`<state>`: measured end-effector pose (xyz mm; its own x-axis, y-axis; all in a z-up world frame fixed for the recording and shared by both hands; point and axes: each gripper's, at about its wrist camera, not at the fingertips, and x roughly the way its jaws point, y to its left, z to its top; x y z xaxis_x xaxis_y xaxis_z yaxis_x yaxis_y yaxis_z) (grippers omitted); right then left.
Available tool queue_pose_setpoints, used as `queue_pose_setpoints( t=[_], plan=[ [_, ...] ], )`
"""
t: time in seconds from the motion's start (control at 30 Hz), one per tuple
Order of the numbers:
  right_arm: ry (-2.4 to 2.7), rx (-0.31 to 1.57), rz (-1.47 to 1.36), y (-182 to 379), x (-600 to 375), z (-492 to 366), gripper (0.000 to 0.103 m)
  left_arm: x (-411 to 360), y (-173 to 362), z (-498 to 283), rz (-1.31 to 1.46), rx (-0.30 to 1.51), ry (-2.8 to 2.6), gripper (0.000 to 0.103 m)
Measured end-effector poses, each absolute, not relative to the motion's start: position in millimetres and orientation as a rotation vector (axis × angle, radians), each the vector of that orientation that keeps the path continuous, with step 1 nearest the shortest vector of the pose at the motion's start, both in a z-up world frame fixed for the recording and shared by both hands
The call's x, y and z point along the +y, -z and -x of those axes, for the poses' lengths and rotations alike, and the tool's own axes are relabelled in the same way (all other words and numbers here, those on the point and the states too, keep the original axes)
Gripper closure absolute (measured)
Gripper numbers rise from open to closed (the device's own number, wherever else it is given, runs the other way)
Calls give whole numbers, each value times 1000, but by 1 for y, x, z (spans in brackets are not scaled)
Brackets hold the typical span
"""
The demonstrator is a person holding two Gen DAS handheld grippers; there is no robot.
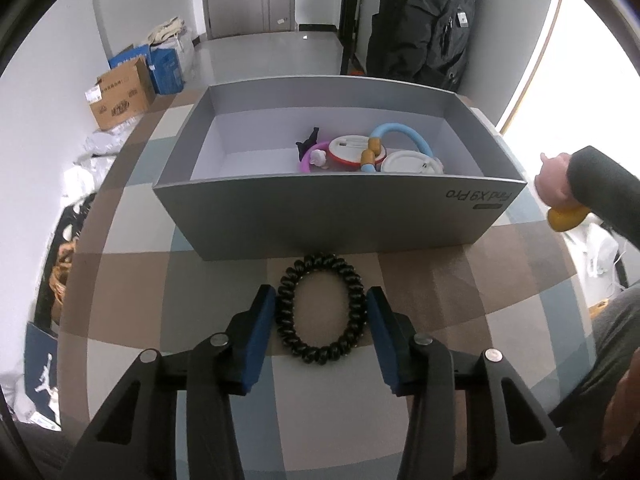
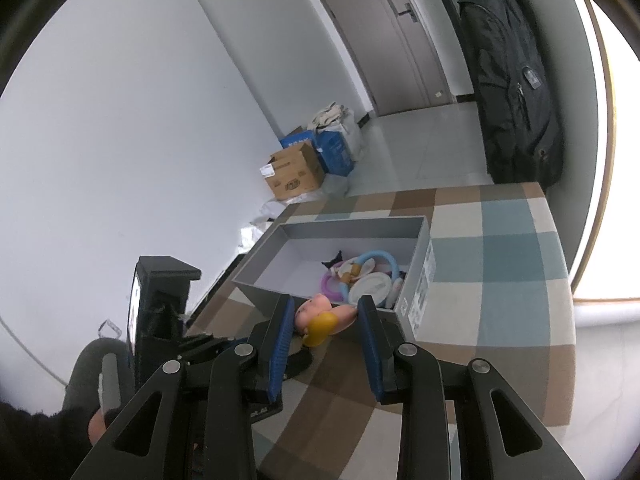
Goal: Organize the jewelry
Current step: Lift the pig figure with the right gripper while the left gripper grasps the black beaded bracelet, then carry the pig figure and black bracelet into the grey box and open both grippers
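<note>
**Hair tie between left fingers, box ahead**

Black spiral hair tie (image 1: 321, 309) lies flat on the checked tablecloth (image 1: 460, 280), just in front of the near wall of the grey box (image 1: 304, 216). Your left gripper (image 1: 321, 300) straddles it: blue pads (image 1: 262, 336) stand apart, one on each side of the coil, close to it but whether they touch it cannot be told. The tie rests on the cloth, not lifted.

Inside the box, toward its right end, sits a cluster: a blue curved tube with tan beads (image 1: 400, 136), a purple ring (image 1: 308, 160), a red-rimmed white disc (image 1: 348, 152), a white round piece (image 1: 408, 162) and a small black item (image 1: 308, 142). The left half of the box floor is bare.

Your right gripper (image 2: 324, 320) is held up off the tablecloth near the box's near right corner, fingers apart. Between them in the right wrist view shows a hand (image 2: 320, 312) with a yellow object (image 2: 320, 328); whether it lies in the fingers or behind them cannot be told. Cardboard carton (image 1: 120, 96) and dark jacket (image 1: 424, 20) stand beyond the table.
</note>
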<state>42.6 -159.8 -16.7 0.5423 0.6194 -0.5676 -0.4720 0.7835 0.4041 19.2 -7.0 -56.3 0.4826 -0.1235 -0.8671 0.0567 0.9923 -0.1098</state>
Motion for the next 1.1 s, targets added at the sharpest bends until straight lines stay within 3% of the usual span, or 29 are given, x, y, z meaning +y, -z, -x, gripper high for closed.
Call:
queue_pose_setpoints(
  t=[0.27,0.8,1.1],
  plan=[
    [-654,760,-217,18,-158,-45,72,3,51,-18,211,1074,177,62],
    [-693,735,-239,14,-148,-53,72,26,-12,-4,372,729,196,62],
    [-702,705,-251,11,-141,-68,72,36,-14,-20,375,694,192,62]
  ],
)
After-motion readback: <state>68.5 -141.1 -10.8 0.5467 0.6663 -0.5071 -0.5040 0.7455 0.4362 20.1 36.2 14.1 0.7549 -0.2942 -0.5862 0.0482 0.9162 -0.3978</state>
